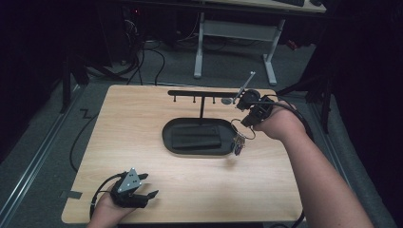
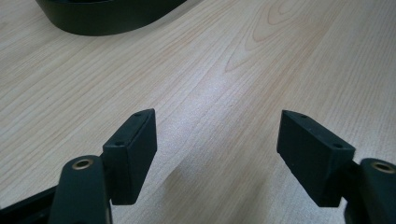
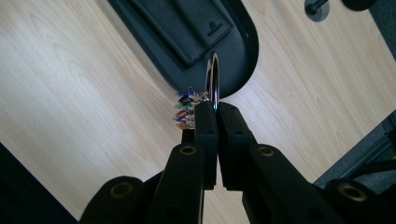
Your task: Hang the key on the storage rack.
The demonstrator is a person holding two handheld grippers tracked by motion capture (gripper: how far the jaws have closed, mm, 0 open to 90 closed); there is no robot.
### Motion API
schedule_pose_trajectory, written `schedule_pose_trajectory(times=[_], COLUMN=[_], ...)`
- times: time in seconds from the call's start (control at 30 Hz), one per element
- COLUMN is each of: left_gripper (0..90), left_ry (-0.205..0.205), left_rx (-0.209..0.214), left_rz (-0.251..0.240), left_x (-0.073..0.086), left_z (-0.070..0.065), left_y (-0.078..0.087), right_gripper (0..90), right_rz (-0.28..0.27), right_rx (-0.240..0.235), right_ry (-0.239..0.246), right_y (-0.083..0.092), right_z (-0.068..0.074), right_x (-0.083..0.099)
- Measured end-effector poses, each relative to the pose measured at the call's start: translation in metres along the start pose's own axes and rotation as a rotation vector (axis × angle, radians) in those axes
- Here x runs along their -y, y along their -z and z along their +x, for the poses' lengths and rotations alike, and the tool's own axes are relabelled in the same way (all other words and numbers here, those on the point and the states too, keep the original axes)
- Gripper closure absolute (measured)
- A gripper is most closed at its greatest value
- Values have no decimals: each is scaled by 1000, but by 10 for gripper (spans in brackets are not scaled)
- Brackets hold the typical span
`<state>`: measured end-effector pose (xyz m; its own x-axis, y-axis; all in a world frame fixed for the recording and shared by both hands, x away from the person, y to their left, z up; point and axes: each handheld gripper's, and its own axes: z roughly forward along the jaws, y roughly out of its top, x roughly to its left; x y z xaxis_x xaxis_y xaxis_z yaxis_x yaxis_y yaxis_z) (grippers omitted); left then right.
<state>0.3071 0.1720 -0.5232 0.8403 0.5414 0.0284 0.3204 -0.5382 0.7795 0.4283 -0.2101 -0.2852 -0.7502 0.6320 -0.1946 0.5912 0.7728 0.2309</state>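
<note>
Right gripper (image 3: 212, 109), jaws pinching the key ring (image 3: 213, 79), held it right of centre, probably bound for the hook rack (image 1: 202, 93); left gripper (image 1: 142, 194) rested, jaws spread.

Shiny metal ring (image 3: 213, 81), matt black tray (image 3: 243, 51), wood-grain table (image 3: 70, 84)

Both forearms are bare, no sleeves. Each tool (image 1: 153, 194) (image 1: 243, 105) is black with blocky rectangular pads (image 2: 133, 151), brass-ringed screw holes and a trailing black cable; the left carries a grey triangular plate.
</note>
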Motion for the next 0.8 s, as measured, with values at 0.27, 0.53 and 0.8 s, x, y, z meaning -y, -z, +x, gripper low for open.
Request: schedule_pose_trajectory(times=[0.27,0.53,0.8], left_gripper=[293,286,286], left_ry=[1,27,35], left_rx=[-8,-39,-52], left_rz=[3,-11,-9], left_x=[2,11,15], left_z=[0,3,2], left_y=[3,14,20], right_gripper=[880,881,881], right_rz=[4,0,-14], right_rx=[4,0,-3], right_ry=[-6,-22,-52], right_y=[-5,-15,-18], right_z=[-5,-20,-35], right_x=[-10,-21,-28])
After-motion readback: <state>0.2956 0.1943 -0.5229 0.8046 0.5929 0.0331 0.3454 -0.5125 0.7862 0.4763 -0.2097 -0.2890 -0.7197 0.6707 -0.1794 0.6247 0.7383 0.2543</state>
